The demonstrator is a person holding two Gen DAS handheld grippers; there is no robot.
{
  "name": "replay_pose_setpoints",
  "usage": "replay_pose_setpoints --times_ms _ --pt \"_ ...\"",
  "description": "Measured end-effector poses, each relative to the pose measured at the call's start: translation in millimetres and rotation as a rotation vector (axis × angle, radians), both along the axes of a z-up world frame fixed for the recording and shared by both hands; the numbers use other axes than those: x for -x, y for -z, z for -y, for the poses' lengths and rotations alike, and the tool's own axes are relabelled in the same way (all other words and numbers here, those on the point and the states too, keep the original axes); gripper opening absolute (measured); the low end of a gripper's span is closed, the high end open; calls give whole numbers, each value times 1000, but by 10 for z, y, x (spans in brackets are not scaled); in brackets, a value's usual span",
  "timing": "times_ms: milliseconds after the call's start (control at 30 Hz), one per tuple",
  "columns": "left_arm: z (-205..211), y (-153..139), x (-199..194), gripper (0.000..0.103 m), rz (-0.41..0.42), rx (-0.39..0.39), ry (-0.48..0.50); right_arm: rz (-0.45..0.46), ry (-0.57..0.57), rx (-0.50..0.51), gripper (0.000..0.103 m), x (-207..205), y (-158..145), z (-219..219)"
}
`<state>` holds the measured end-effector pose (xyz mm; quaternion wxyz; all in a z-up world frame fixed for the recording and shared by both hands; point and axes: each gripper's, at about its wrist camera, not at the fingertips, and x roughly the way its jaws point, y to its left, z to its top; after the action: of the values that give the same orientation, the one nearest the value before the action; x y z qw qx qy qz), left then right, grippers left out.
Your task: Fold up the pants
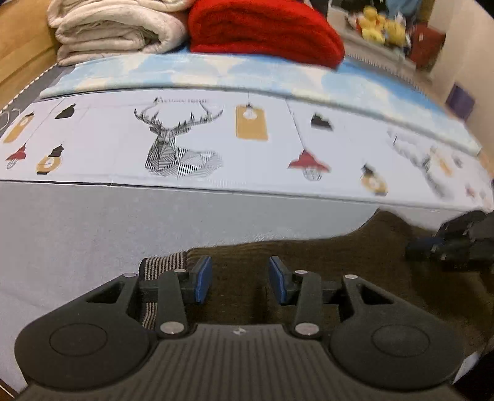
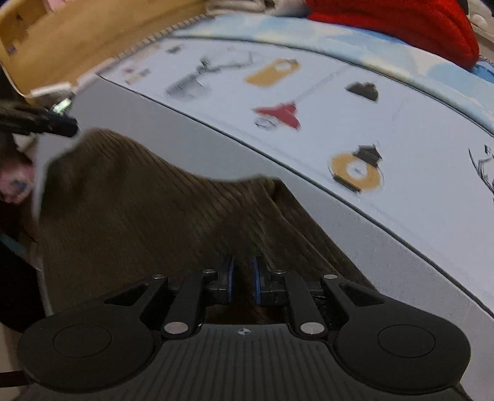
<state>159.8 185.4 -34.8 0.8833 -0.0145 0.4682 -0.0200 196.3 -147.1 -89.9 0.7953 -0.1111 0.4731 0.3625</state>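
Observation:
Dark brown corduroy pants (image 1: 324, 262) lie on the grey bed sheet (image 1: 77, 222), and a striped waistband (image 1: 163, 262) shows at their left end. My left gripper (image 1: 240, 277) hovers over the waist end. Its blue pads (image 1: 202, 279) stand well apart, with fabric showing below the gap. My right gripper (image 2: 243, 277) is shut on a raised ridge of the pants (image 2: 154, 216), which is pinched between its blue pads (image 2: 255, 279). The right gripper (image 1: 432, 243) also appears at the far right of the left wrist view. Only the left gripper's dark tip (image 2: 61, 126) shows at the left edge of the right wrist view.
Beyond the pants lies a pale sheet printed with a deer and lamps (image 1: 185, 138), then a blue cloud-print layer (image 1: 216, 71). A folded beige blanket (image 1: 114, 27) and a red blanket (image 1: 265, 31) sit at the far end. A wooden bed frame (image 2: 77, 40) borders one side.

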Motion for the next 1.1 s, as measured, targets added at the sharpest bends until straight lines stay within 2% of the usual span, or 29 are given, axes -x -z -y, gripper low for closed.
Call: replay_pose_setpoints --times_ms 67,100,133,200,300,433,533,600,667,700,800,900,1000,1067,1100 --pt "-39 219 -84 48 -91 -135 -34 41 62 51 0 -42 80 -3" --pt "-106 356 -106 57 -159 -196 -73 31 92 47 0 -76 120 25" --pt "-179 446 -102 70 -202 -215 -106 19 114 30 0 -107 134 46" --pt "-245 406 -100 69 -207 -175 -129 44 108 37 0 -98 121 26" --pt "-161 315 -99 62 -175 -180 -124 41 115 30 0 -100 105 69" --pt "-6 55 -139 61 -55 -121 -132 -44 124 -3 0 -220 59 214" --pt "225 -59 -241 61 11 -75 -97 6 139 11 1 -171 -32 464" --pt "406 -47 -316 61 12 -43 -68 45 190 2 8 -131 -105 713" --pt "629 -32 -400 61 6 -35 -32 96 245 42 33 -86 -106 939" --pt "725 -15 -428 61 5 -40 -13 107 269 61 37 -74 -84 1025" --pt "1054 28 -448 61 8 -50 52 127 280 131 39 -39 27 1171" --pt "1288 93 -481 61 6 -36 106 153 253 165 46 9 107 1218" --pt "1527 157 -554 61 -2 -7 165 196 203 184 39 85 113 1194" --pt "1725 200 -597 61 -4 7 213 222 165 194 24 145 107 1187" --pt "1850 225 -617 61 -4 15 244 235 155 200 20 162 106 1187"
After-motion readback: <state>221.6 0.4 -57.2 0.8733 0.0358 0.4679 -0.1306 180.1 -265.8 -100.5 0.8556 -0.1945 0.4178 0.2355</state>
